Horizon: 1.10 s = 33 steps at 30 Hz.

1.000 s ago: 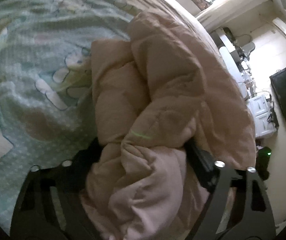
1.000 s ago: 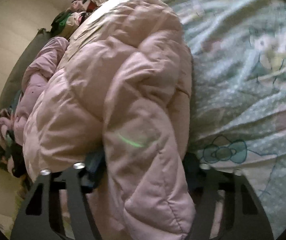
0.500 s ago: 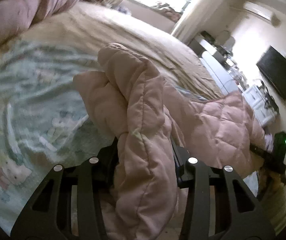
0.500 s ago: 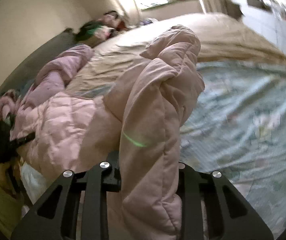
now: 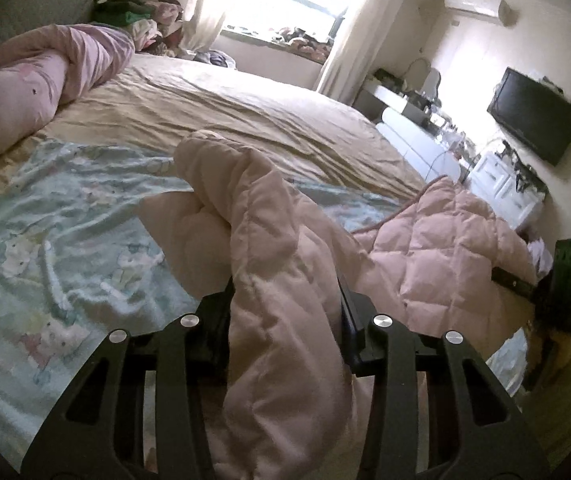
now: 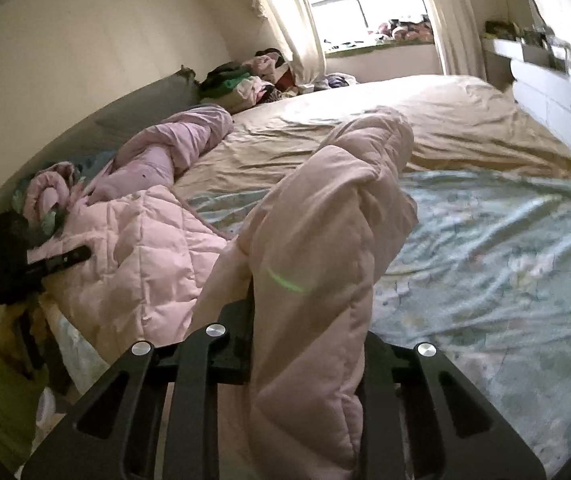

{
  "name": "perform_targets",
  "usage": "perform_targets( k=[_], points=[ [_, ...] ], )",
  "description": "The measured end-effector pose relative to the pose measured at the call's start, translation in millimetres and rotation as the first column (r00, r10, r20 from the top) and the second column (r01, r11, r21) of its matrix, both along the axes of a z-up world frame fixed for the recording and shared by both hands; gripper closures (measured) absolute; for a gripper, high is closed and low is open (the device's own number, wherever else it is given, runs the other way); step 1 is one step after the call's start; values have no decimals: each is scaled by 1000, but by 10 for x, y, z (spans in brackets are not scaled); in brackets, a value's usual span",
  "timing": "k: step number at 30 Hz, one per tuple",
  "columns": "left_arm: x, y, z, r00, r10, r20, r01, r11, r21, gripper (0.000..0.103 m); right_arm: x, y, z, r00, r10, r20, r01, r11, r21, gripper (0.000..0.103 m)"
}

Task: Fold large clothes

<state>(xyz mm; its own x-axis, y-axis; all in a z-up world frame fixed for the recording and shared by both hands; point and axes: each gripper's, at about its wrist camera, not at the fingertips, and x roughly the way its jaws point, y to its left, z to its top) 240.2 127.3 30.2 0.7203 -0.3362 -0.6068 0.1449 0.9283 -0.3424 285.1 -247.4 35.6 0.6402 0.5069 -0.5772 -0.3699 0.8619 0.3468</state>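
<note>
Left gripper [image 5: 285,312]: jaws clamped on a thick fold of the pink puffy coat [image 5: 281,280], one black jaw on each side of the cloth.
Right gripper [image 6: 309,332]: jaws squeezed tight on another fat fold of the pink puffy coat [image 6: 325,232], cloth bulging up between them.
Coat in the left view: held fold sticking up in front of the camera, the rest spread to the right in quilted squares, near the bed's edge.
Coat in the right view: held fold sticking up, the rest spread to the left, lying on the bed.
Green line of light [image 6: 285,281]: thin stripe on the held fold in the right view.
Blue-green sheet [image 5: 45,248]: cartoon pictures on it, wrinkled, under and beside the coat.
Tan blanket [image 5: 225,116]: covering the far part of the bed, past the sheet.
Pink rolled bedding [image 6: 173,148]: lying near the head of the bed, apart from the coat.
Pile of clothes [image 6: 253,78]: in the far corner, by the curtain.
Window [image 6: 369,4]: bright, behind the bed.
Black screen [image 5: 533,116]: on the wall, seen in the left view.
</note>
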Motion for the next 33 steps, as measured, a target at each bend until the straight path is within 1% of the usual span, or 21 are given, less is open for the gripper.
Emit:
perform_targets(
  k=[4,10,13,15,19,22,27,30,33],
  points=[
    [-125,3,-109,1000,10,-15,-10,1000,22,71,-125,-74,-89,1000,-23,-21,24,999,26,82],
    [-209,95,-227,999,34,-38,-33,999,11,71,-260,-154,-176,998,-49,-32,51,997,56,82],
    [-228,132,-294,998,45,-45,-44,999,19,71,-313,-238,-232,996,-71,-50,76,992,96,82],
    [-237,154,-334,997,51,-53,-50,998,23,71,-371,-275,-226,995,-75,-64,83,987,141,82],
    [-235,201,-415,996,58,-71,-56,998,24,71,-486,-314,-241,995,-85,-51,91,987,136,82],
    [-251,210,-469,995,64,-79,-62,998,34,71,-437,-466,-385,984,-138,-108,154,976,157,82],
    [-272,264,-587,992,75,-103,-73,997,23,71,-321,-666,-656,957,-215,-193,246,957,151,82],
    [-272,300,-661,989,83,-121,-82,997,14,71,-262,-742,-813,943,-241,-230,279,948,151,82],
    [-275,311,-726,987,89,-134,-87,996,17,71,-203,-764,-886,936,-251,-246,290,947,140,82]
  ],
)
